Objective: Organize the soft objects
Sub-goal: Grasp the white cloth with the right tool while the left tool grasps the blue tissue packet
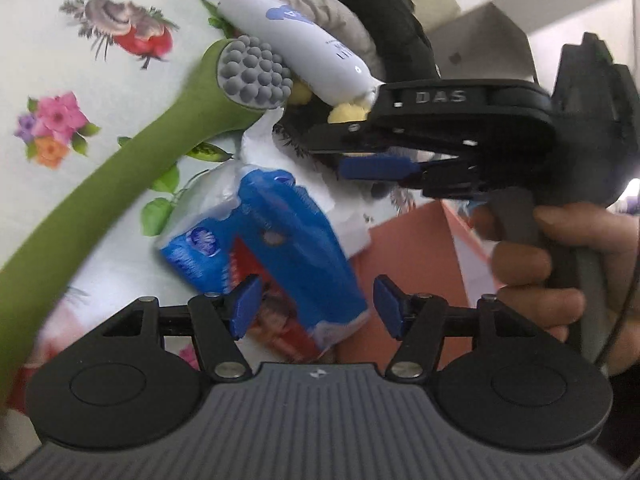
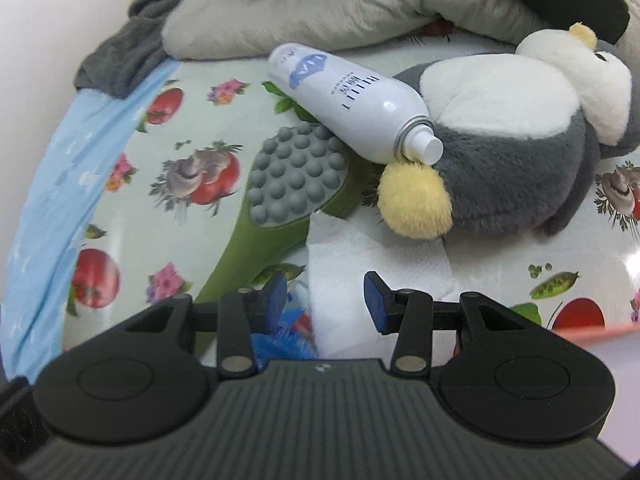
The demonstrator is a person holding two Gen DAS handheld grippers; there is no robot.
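**Blue tissue pack between parted left jaws**

The blue tissue pack [image 1: 260, 252] is seen between the left gripper [image 1: 316, 306] jaws, parted and not pressing it. The right gripper [image 2: 326, 300] jaws stand open, empty, above white tissue [image 2: 360, 256]; beyond them lies the plush penguin [image 2: 508, 140] on the desk [image 2: 132, 208].

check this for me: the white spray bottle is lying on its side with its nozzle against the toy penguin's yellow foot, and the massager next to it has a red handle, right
Not quite. The massager has a green handle, not red; the right wrist view shows it clearly. The rest stands: the white spray bottle lies on its side with its nozzle against the toy penguin's yellow foot.
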